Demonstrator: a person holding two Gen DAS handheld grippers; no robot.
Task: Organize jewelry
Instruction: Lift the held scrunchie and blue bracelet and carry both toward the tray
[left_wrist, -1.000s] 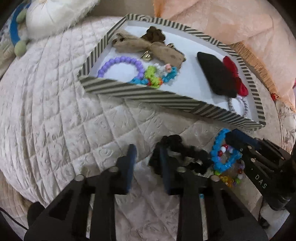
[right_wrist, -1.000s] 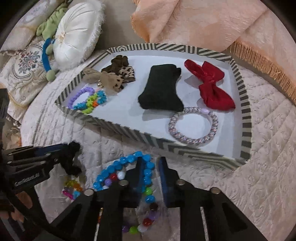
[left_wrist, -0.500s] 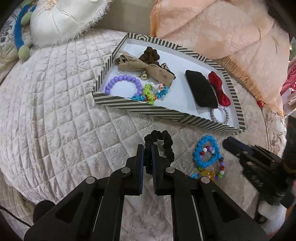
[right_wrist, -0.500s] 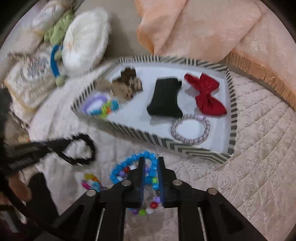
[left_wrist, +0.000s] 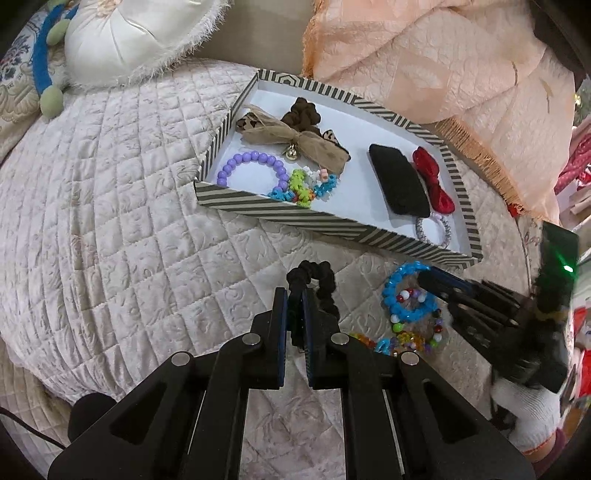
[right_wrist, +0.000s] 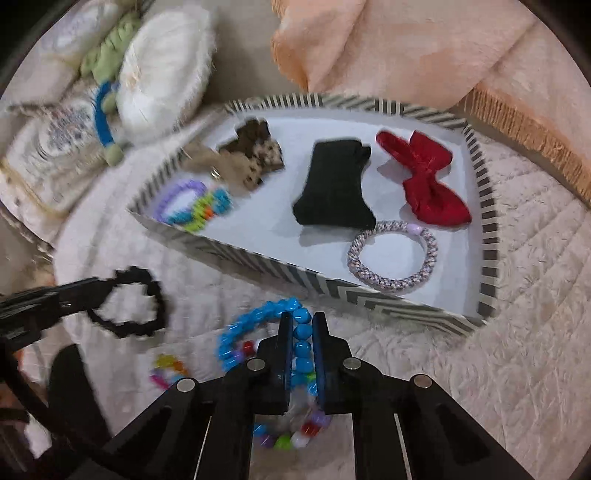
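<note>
Left gripper (left_wrist: 294, 295) jaws clamped on black scrunchie (left_wrist: 317, 284), loop hanging clear above quilted bed (left_wrist: 110, 221). Right gripper (right_wrist: 303, 325) jaws just closing, pinched on blue bead bracelet (right_wrist: 258, 321) beside mixed-bead bracelets (right_wrist: 168, 369) on quilt. Striped box (left_wrist: 332, 218) sits just beyond, holding bows, purple bead bracelet (left_wrist: 251, 166), braided band (right_wrist: 393, 254). Advice: carry each piece over near wall, lower into bare white floor between items, release only once resting; keep trailing beads from snagging rim.
</note>
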